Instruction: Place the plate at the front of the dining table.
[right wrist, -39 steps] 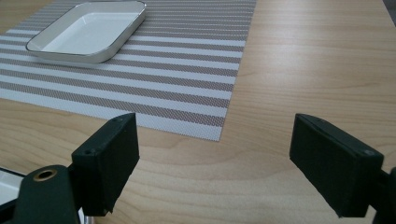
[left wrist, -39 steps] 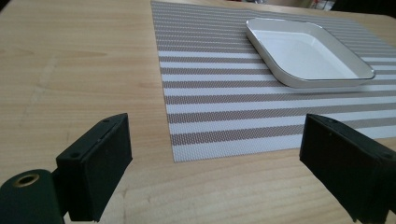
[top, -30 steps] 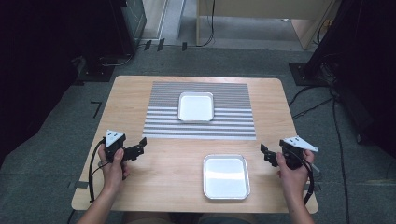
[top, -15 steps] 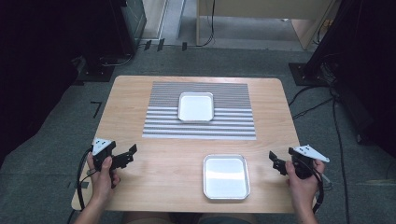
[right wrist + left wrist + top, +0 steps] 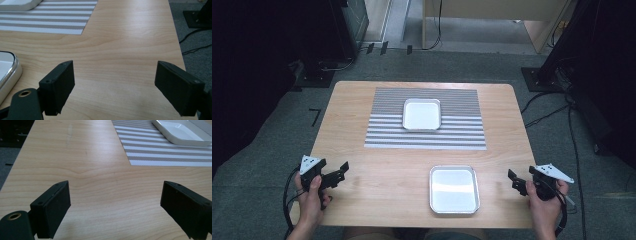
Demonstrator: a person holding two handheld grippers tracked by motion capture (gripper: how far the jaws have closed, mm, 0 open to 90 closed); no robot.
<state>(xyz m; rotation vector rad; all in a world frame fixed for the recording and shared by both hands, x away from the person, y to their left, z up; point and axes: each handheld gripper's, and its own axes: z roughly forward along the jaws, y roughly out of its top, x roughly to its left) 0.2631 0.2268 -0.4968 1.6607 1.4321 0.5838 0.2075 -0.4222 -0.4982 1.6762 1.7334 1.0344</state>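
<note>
Both grippers sit at the table's (image 5: pixel 377 190) near corners, jaws spread and empty: left gripper (image 5: pixel 343 169) by the left edge, right gripper (image 5: pixel 512 178) at the right edge. Between them lies the metal tray (image 5: pixel 454 189); approach should stay low and level. Beyond, bare wood, then a white dish (image 5: pixel 421 114) on the striped mat (image 5: pixel 382 135).

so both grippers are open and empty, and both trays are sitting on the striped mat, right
Not quite. Both the left gripper and the right gripper are open and empty, but only the far tray sits on the striped mat. The near tray lies on the bare wooden table, as the high view shows.
</note>
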